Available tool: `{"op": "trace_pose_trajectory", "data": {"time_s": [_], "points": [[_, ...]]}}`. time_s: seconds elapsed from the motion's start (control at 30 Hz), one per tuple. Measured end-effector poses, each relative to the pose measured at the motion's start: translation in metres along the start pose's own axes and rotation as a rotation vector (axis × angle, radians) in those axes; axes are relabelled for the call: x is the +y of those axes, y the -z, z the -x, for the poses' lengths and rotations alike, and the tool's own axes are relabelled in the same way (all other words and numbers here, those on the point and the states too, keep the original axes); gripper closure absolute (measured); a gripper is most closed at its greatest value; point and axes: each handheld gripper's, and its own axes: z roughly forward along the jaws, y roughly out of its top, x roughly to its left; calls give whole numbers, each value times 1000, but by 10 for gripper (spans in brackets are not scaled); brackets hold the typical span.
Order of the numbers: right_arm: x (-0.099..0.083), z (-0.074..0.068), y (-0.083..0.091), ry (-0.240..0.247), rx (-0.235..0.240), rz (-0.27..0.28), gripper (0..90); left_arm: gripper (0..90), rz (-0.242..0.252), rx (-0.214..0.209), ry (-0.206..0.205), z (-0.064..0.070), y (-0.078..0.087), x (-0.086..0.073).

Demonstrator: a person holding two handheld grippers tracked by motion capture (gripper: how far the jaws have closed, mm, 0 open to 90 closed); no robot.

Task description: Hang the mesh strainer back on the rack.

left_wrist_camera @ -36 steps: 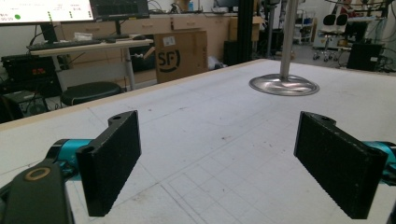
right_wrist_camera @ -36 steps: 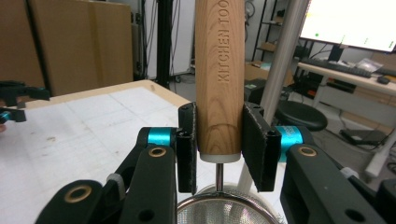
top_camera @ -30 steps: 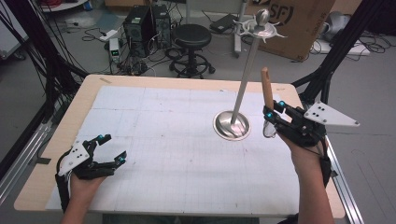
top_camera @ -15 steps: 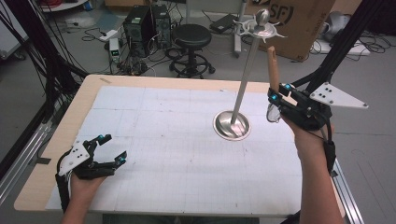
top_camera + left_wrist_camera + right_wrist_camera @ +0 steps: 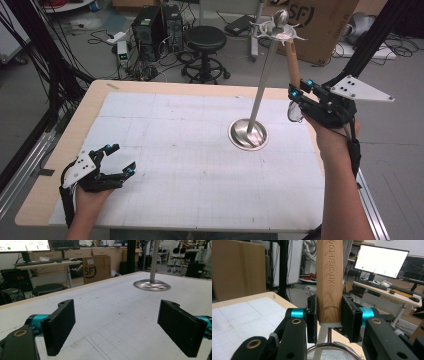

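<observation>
Jaws of the right gripper (image 5: pixel 328 317) clamp both sides of a wooden handle (image 5: pixel 329 282) stamped "KITCHEN TOO...", close to its lower end where a metal neck leads to a mesh strainer (image 5: pixel 332 351). The handle points upward, its tip near the hooked crown of the metal stand (image 5: pixel 267 75), whose round base (image 5: pixel 248 134) sits on the worktop (image 5: pixel 165 130) just left of the gripper. The strainer looks light and stiff; the smooth wood could slip or pivot, so a grip near the neck seems sound, though the mesh bowl may dent. Far left of the stand, the left gripper (image 5: pixel 119 161) rests on the worktop, jaws wide apart and empty.
</observation>
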Motion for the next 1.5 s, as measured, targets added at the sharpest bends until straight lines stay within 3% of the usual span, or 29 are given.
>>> {"op": "trace_pose_trajectory", "data": {"time_s": [0.1, 0.43, 0.9, 1.5], "points": [[1, -1, -1, 1, 6, 12, 681, 152, 0, 2, 1, 0, 0, 0], [0, 1, -10, 4, -19, -27, 681, 152, -1, 1, 1, 0, 0, 0], [-6, 14, -21, -49, -54, -38, 681, 152, -2, 4, 1, 0, 1, 0], [-11, 15, -35, -66, -51, -70, 664, 152, -2, 5, 1, -1, 2, -1]]}}
